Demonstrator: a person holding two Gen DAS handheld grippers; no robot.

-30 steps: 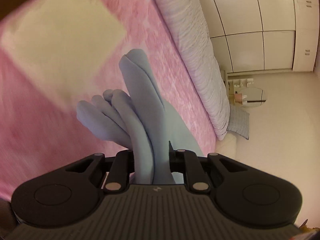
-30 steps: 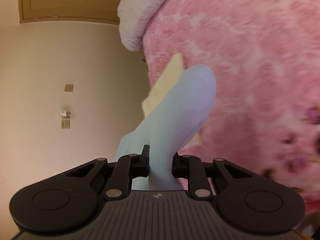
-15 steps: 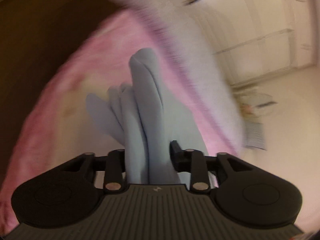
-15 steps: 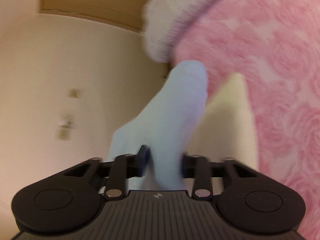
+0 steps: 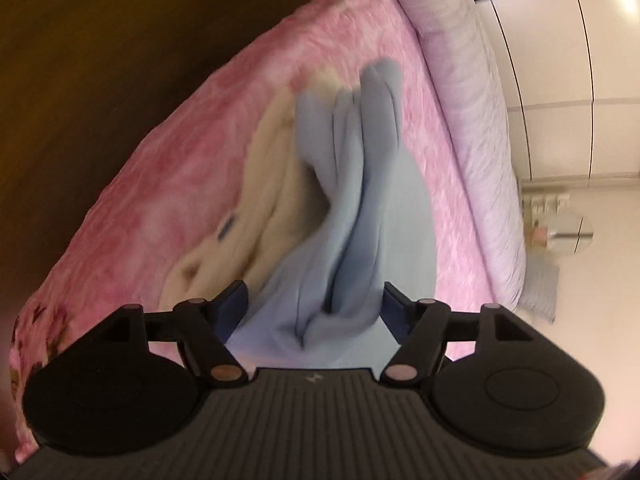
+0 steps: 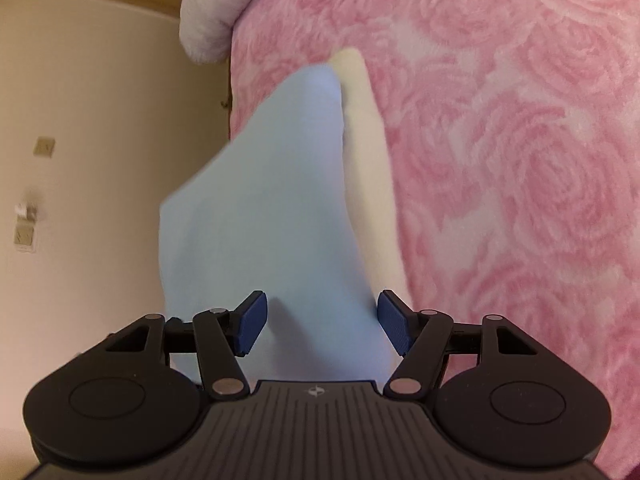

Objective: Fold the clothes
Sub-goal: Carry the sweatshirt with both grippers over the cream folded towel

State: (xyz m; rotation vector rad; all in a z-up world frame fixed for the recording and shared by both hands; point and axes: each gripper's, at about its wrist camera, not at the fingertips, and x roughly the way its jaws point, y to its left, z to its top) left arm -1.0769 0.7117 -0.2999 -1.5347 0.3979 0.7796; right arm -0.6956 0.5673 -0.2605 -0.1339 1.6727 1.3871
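The left gripper (image 5: 316,300) was seen with its jaws opening, and bunched folds of the light blue garment (image 5: 360,200) lay between the blue pads unpressed. The right gripper (image 6: 320,318) was closing, its pads apart from the garment (image 6: 272,200) between them. The cloth was draped onward over a cream garment (image 6: 372,168) on the pink blanket (image 6: 520,160).

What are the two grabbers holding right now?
Nothing is pinched. The blue garment lies between both grippers' pads, but the left gripper is opening and the right gripper, closing, has not clamped it.
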